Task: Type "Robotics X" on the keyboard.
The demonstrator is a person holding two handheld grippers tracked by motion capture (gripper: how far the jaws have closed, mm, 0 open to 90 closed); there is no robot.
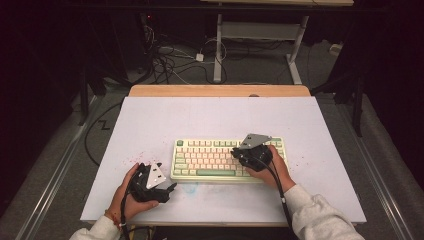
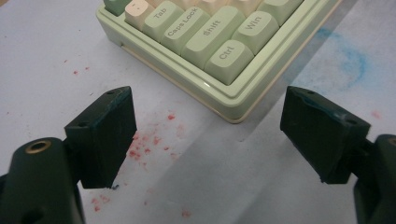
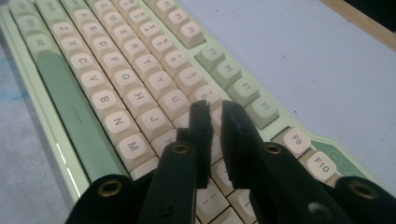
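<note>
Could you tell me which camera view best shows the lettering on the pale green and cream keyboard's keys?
The right gripper view: the pale green and cream keyboard shows letter and function legends there. The left gripper view shows its corner with Ctrl and Shift; the high view shows it whole, legends unreadable.

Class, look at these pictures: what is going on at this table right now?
A person at a white table holds tongs in each hand and works at a pale green keyboard. The right tongs hover over the keys near the middle rows, their jaws a narrow gap apart with nothing between them. The left tongs rest on the table beside the keyboard's near left corner, jaws wide open and empty. Red specks dot the table there.
</note>
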